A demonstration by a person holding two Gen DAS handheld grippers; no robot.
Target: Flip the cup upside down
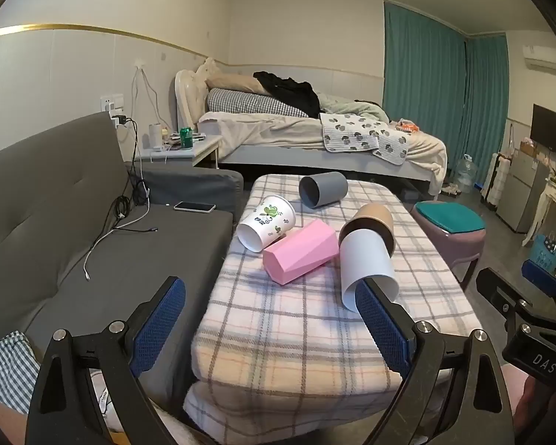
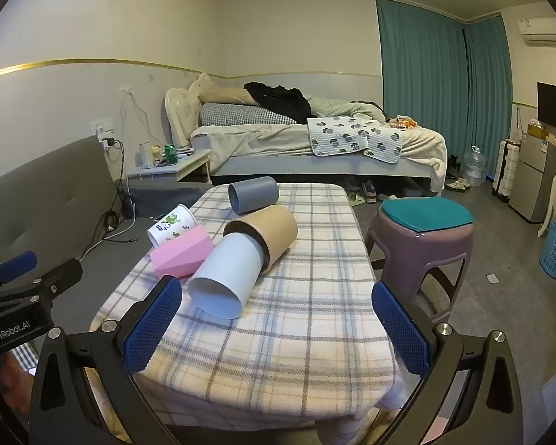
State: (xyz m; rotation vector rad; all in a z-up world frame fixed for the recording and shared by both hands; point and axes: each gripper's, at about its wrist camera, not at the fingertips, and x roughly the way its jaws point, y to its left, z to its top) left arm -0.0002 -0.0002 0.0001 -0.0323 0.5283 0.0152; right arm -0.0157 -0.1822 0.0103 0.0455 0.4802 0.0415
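Where 5 cups (image 2: 218,278) lie: plaid-blanketed table (image 2: 315,333).

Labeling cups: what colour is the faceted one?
Pink cup, lying on its side; clearest in the left wrist view.

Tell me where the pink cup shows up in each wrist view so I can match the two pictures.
Left wrist view: the pink cup lies on its side just right of centre, between the printed white cup and the plain white cup.
Right wrist view: the pink cup lies left of centre, beside the plain white cup.
Shared landmark: the grey cup at the far end of the plaid-covered table.
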